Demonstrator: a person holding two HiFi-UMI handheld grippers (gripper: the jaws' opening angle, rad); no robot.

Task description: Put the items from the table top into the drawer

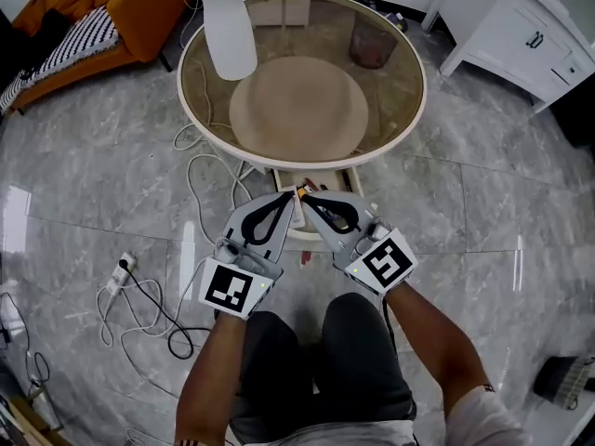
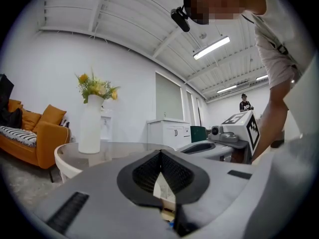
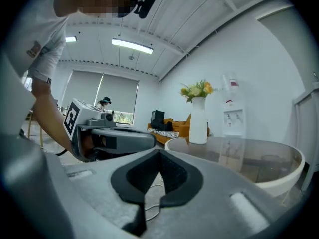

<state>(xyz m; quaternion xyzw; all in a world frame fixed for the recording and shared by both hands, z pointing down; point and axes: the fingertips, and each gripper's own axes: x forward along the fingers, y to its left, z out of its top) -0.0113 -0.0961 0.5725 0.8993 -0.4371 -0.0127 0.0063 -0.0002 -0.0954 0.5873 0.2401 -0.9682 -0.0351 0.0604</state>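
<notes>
The white drawer was pulled open under the near edge of the round glass surface. Close by it, the left tongs and right tongs were both clenched on nothing, tips almost touching.

The floor is laid in grey tiles veined with paler marbling. The table is edged with a cream rim around a smoky clear top, through which a tan disc is seen. A plain white vase is filled with yellow and orange flowers and green leaves. The sofa is upholstered in orange and covered with a black-and-white striped cushion. The cabinet is painted white. The left gripper and right gripper are moulded in pale grey, lined with black pads, and fitted with cubes printed with black-and-white squares. A white power strip is trailed by a black cable.
</notes>
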